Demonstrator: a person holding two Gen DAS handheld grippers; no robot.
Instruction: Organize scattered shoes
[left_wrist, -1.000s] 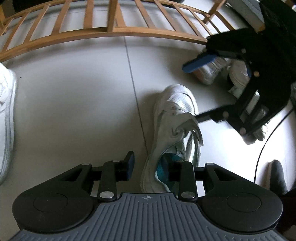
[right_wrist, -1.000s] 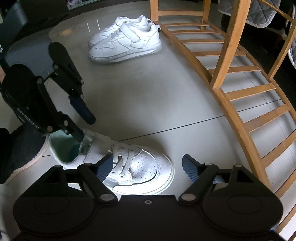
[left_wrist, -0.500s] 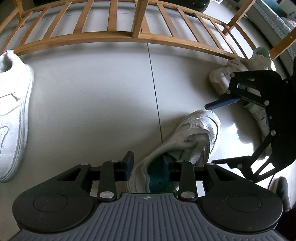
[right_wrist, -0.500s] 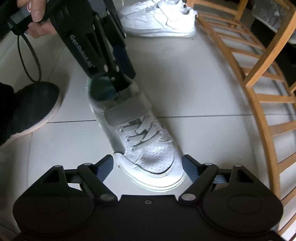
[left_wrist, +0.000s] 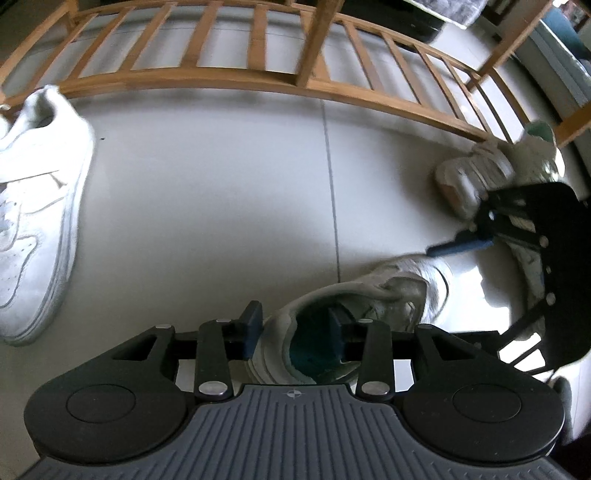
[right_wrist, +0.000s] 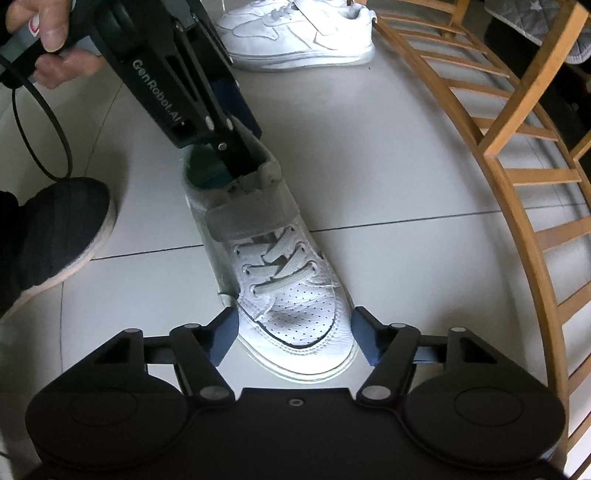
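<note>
White leather sneaker (right_wrist: 280, 258), on the floor tile at 6 o'clock of the wooden rack (right_wrist: 509, 155), now points its toe between the closing right gripper (right_wrist: 295, 338) fingers, no longer beside them. The left gripper (left_wrist: 293, 328), opening, straddles its heel collar. Two white shoes (right_wrist: 299, 29) at 12 o'clock; a person's dark shoe (right_wrist: 51, 236) at 9 o'clock.

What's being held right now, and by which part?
The left gripper, jaws opening, straddles the white sneaker at its heel collar; the closing right gripper brackets the toe.

Blurred pale shoes (left_wrist: 491, 170) behind the right gripper (left_wrist: 460, 245); large white sneaker (left_wrist: 33, 221) cut off at the left edge.
</note>
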